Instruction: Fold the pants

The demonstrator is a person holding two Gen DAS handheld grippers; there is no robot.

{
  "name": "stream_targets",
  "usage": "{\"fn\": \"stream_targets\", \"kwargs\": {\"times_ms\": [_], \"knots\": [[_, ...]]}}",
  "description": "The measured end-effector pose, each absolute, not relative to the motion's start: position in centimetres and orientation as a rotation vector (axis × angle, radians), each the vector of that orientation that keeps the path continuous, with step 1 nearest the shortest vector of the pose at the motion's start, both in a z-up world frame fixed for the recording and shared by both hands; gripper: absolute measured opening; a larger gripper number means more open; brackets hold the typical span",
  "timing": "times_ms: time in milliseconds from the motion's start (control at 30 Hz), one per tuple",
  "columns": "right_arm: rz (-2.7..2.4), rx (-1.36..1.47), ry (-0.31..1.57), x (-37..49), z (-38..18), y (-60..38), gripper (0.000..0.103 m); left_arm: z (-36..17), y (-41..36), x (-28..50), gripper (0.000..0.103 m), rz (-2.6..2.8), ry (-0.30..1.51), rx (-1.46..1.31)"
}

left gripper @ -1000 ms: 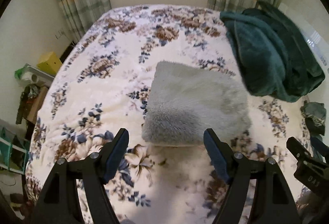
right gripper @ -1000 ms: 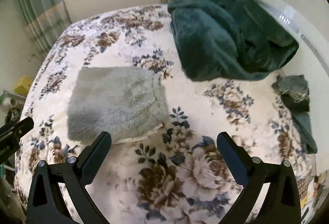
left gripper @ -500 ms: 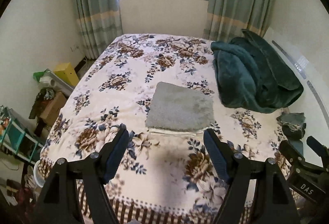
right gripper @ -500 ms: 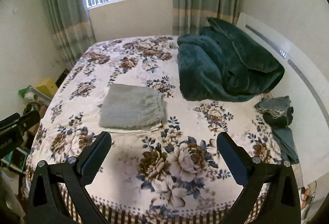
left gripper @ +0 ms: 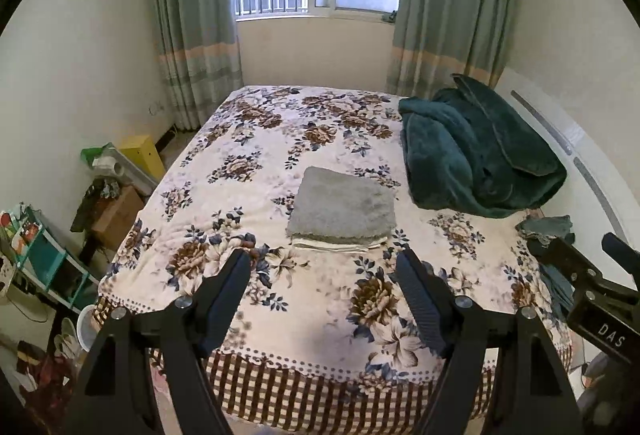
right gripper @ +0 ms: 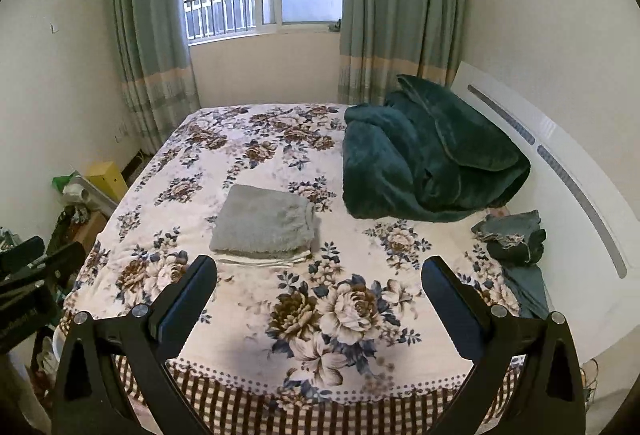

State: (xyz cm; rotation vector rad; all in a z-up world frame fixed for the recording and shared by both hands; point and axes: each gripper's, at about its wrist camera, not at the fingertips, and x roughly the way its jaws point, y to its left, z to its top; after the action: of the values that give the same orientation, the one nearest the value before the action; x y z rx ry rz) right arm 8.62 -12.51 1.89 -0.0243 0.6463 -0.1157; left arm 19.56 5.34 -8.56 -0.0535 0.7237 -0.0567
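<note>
The grey fuzzy pants [left gripper: 343,208] lie folded in a neat flat rectangle near the middle of the floral bed [left gripper: 280,299], with a pale lining edge showing at the near side; they also show in the right wrist view [right gripper: 264,222]. My left gripper [left gripper: 324,271] is open and empty, held back over the foot of the bed, well short of the pants. My right gripper [right gripper: 319,281] is open and empty, also back at the bed's near edge, to the right of the pants.
A dark green blanket [left gripper: 476,159] is heaped at the bed's right side by the white headboard [right gripper: 560,171]. Dark blue-grey clothes [right gripper: 516,235] lie at the right edge. Boxes and a shelf [left gripper: 44,255] crowd the floor on the left. A curtained window is behind.
Both grippers have pulled back and up away from the folded pants, from close above them to the foot of the bed. The pants have stayed in place.
</note>
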Motion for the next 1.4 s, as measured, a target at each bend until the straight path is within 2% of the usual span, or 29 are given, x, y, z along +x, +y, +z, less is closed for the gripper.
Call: {"fn": "stream_targets", "kwargs": {"times_ms": [167, 233, 267, 300, 1400], "knots": [[-0.099, -0.045, 0.624, 6.0, 3.4, -10.8, 0.103, -7.9, 5.9, 18.0, 0.074, -0.067, 0.709, -0.045], [-0.088, -0.040, 0.624, 5.5, 3.7, -10.3, 0.103, -7.7, 6.0, 17.5, 0.086, -0.075, 0.708, -0.044], [-0.086, -0.038, 0.621, 5.2, 3.8, -10.2, 0.103, -7.7, 6.0, 17.3, 0.097, -0.073, 0.708, -0.038], [-0.090, -0.039, 0.616, 4.9, 3.9, -10.0, 0.103, -7.6, 6.1, 17.1, 0.099, -0.066, 0.702, -0.032], [-0.069, -0.013, 0.617, 4.2, 5.3, -9.0, 0.103, -6.3, 7.0, 15.3, 0.100, -0.024, 0.646, -0.033]]}}
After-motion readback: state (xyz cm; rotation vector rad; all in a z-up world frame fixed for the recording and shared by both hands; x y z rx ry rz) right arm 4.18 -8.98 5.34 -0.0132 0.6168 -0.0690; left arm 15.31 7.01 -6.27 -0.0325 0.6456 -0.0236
